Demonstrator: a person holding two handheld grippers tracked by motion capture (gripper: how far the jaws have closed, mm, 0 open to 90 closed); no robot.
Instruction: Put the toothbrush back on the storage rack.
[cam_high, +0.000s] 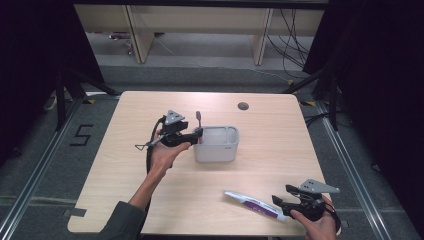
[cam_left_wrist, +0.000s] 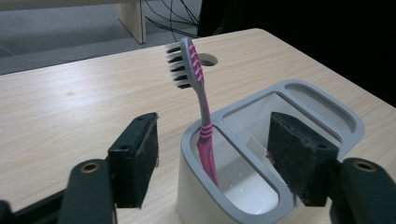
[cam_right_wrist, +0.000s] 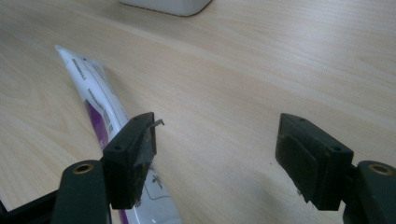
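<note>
So my left tool (cam_left_wrist: 212, 161) is hanging open right at the grey holder (cam_left_wrist: 327, 112), pads either side of the pink toothbrush (cam_left_wrist: 201, 112) without touching it; the brush stands in the holder's near compartment, bristle head up and leaning toward 11 o'clock. In the high view the holder sits about mid-counter (cam_high: 280, 125), with that tool at its 9 o'clock. My right tool (cam_right_wrist: 224, 158) is down at the counter's 5 o'clock corner, also open and gripping nothing, with the white-and-purple toothpaste tube (cam_right_wrist: 100, 109) lying flat beside its left pad.
</note>
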